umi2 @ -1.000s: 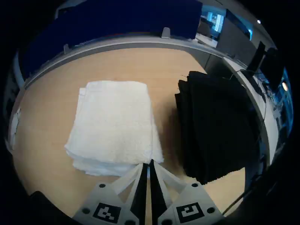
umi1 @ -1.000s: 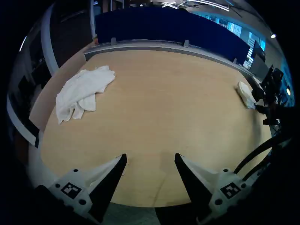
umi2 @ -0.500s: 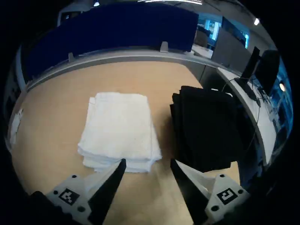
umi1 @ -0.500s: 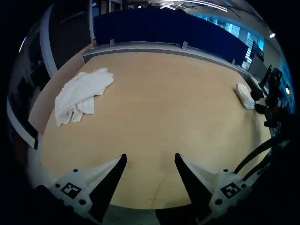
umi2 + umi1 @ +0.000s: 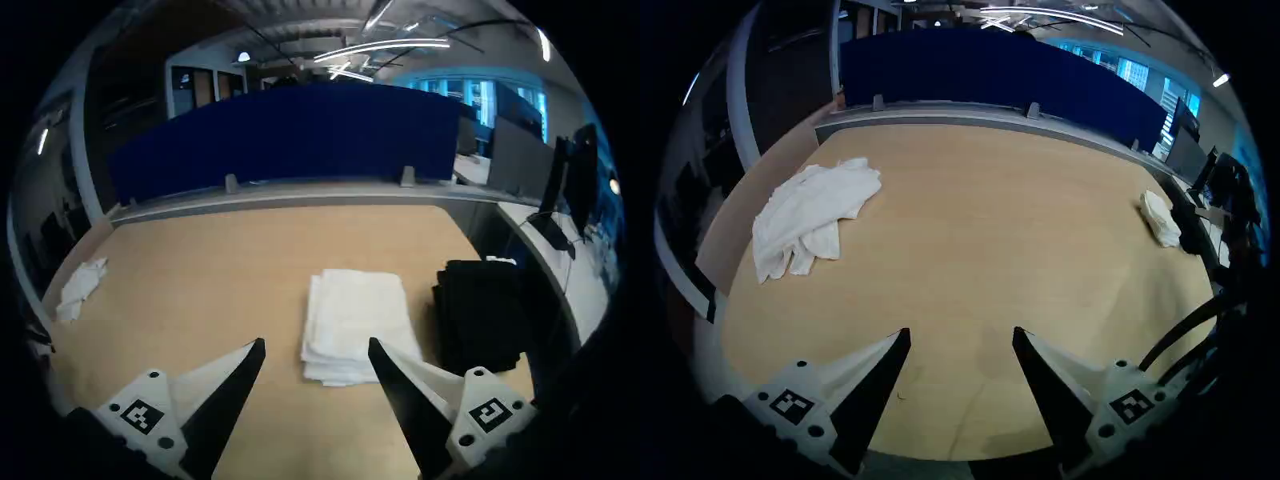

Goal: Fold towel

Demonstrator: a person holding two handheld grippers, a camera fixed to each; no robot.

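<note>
L gripper (image 5: 960, 332): fingers apart, nothing between them, held over the near edge of the worktop (image 5: 984, 240), aimed across it. R gripper (image 5: 315, 342): fingers apart, empty, pointed at the folded towel (image 5: 356, 320). Folded towel lies flat near the worktop's right edge. Its long axis runs near-to-far toward the blue partition (image 5: 288, 136), layered short end facing the R gripper. Black stack (image 5: 480, 312) sits just beside it, edge-ward. Left gripper view shows the crumpled towel (image 5: 812, 212) by the left edge, long axis diagonal. Right gripper view shows it small, far left.
</note>
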